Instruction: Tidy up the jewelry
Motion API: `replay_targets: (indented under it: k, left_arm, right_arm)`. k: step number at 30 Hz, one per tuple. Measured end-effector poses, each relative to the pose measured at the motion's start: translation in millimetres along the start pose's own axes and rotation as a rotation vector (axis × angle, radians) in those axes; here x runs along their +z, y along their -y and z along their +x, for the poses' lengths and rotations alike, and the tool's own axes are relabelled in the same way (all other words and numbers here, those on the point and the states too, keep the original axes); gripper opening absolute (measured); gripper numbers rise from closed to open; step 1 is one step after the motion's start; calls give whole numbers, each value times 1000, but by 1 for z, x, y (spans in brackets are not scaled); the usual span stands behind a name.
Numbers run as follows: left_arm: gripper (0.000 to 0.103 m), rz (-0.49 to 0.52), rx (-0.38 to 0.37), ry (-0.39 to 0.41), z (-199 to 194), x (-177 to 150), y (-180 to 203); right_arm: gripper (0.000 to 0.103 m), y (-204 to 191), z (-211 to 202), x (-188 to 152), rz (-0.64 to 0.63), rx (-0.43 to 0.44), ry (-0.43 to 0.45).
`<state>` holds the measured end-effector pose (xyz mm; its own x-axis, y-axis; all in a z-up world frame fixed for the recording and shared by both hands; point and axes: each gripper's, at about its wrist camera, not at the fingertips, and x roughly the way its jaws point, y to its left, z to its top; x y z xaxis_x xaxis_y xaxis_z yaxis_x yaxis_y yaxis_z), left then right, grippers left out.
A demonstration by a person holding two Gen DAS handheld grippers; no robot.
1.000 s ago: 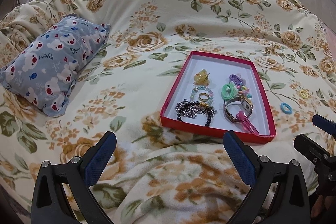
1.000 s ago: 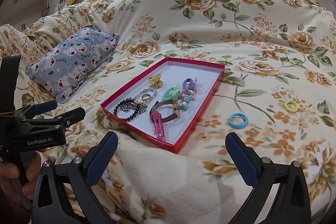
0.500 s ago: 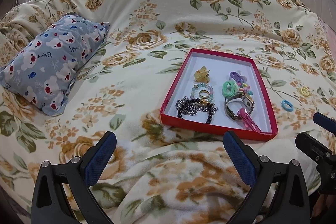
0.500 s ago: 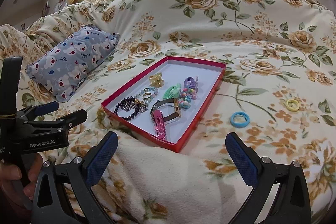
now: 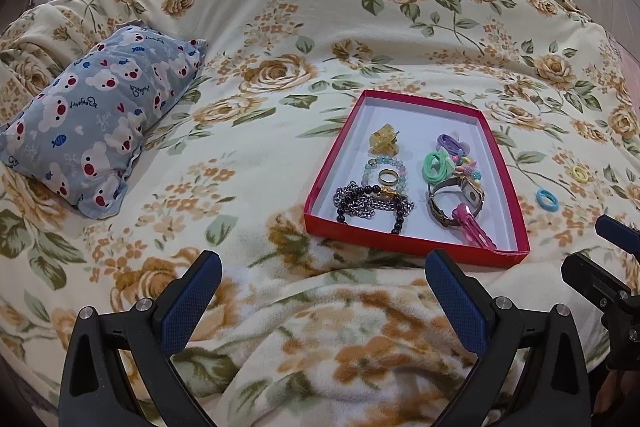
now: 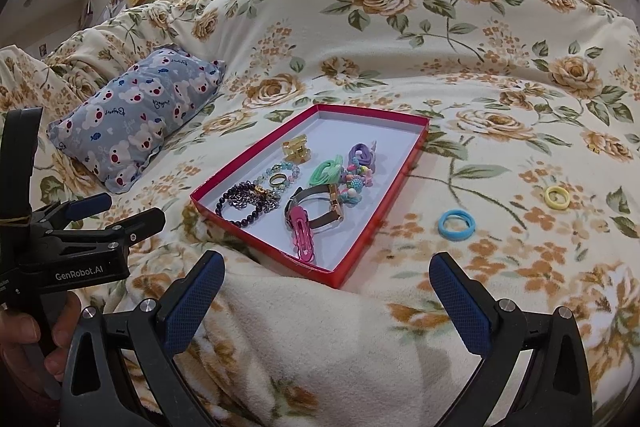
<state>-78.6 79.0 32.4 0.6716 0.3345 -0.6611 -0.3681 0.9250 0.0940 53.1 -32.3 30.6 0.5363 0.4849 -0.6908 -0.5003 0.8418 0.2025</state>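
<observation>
Two tongs hover low over the flowered bedspread (image 5: 280, 39), both with fingers spread wide and holding nothing. Ahead of the left tongs (image 5: 320, 287), slightly to its right, lies the red tray (image 5: 320, 183) holding bracelets, a watch (image 5: 456, 199), hair ties and a pink clip (image 6: 302, 233). Ahead of the right tongs (image 6: 326, 287), right of the tray and apart from it, a blue ring (image 6: 457, 223) and a yellow ring (image 6: 557, 197) lie on the cover. A bear-print pillow (image 5: 100, 131) sits far left.
</observation>
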Motion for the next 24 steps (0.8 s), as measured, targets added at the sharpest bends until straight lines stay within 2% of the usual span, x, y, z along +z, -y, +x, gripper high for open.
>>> replay_targets:
  k: [24]
  left_arm:
    - [102, -10, -6, 1, 0, -1, -1]
  right_arm:
    - [103, -3, 1, -2, -8, 7, -3]
